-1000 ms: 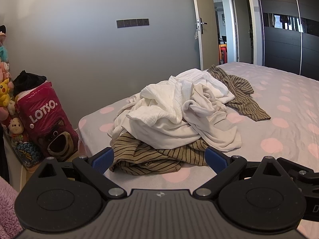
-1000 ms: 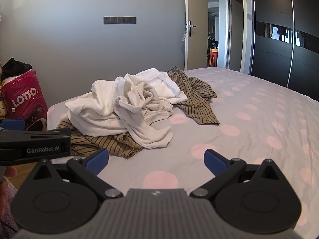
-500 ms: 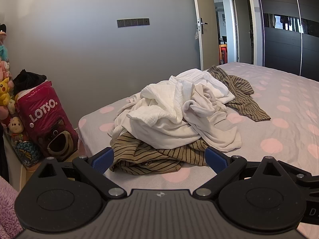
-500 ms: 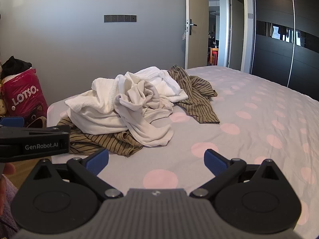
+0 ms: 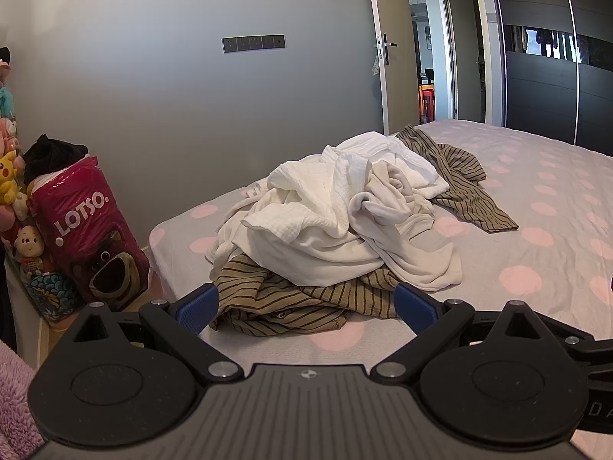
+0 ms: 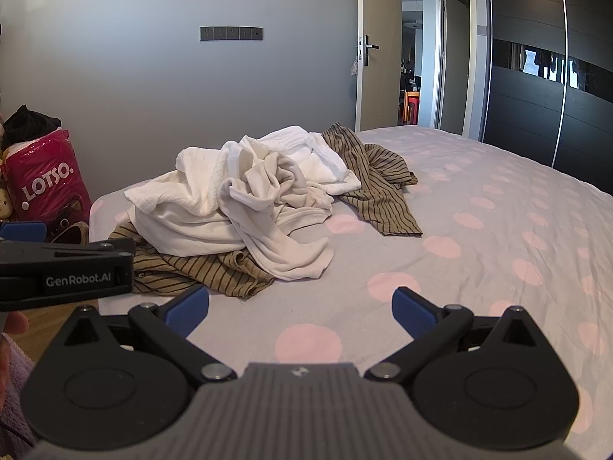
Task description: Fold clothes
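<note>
We look across a bed (image 5: 544, 237) covered in a grey sheet dotted with pale pink circles, set in a bedroom with a plain grey wall (image 5: 153, 76); a dark strip of switches (image 5: 254, 43) sits on that wall, a pale door (image 5: 390, 46) stands open onto a hallway, and dark sliding wardrobe panels (image 6: 544, 88) fill the far right side. One heap of unfolded clothes (image 5: 345, 230) lies near the bed's corner: we count at least two white or cream garments (image 6: 245, 199) bunched on top, and olive-brown striped fabric (image 5: 299, 299) showing in two places, under the near edge of the heap and spread out beyond it, though we cannot tell if that is one piece or two. Beside the bed stands one red bag (image 5: 84, 237) printed with "LOTSO." in white letters above a bear's face, with dark cloth poking from its top, and several plush toys (image 5: 11, 176) are stacked just beside it. Our left gripper (image 5: 306, 304) hovers at the near edge of the heap with its two blue-tipped fingers spread wide, holding nothing. Our right gripper (image 6: 300, 306) hangs over bare sheet, its two blue fingers equally wide apart and empty. In the right wrist view, the side of the left gripper reads "GenRobot.AI".
</note>
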Demonstrator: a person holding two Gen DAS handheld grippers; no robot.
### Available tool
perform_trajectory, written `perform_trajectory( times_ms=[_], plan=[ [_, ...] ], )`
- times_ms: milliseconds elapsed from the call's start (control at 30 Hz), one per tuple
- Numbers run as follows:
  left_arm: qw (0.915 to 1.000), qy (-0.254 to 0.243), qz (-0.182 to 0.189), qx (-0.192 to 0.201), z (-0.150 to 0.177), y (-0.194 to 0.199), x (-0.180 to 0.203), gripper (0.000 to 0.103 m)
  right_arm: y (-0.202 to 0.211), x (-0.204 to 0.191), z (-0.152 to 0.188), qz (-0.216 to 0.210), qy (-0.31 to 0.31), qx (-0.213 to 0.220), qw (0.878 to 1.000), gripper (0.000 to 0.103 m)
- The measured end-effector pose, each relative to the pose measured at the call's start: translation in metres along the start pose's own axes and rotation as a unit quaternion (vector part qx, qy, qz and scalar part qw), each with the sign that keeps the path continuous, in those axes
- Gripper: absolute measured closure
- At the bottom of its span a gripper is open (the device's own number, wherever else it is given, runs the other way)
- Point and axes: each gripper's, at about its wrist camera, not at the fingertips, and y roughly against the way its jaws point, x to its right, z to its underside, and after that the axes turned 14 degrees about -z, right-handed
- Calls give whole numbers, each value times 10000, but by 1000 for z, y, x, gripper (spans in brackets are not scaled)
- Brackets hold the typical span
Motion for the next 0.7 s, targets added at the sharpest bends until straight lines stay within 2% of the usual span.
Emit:
perform_trajectory(
  times_ms=[700],
  plan=[
    [10000, -5, 42, -45, 0, -1, 0, 3, -4, -1, 2, 4, -10, -73, 10000, 0]
  ],
)
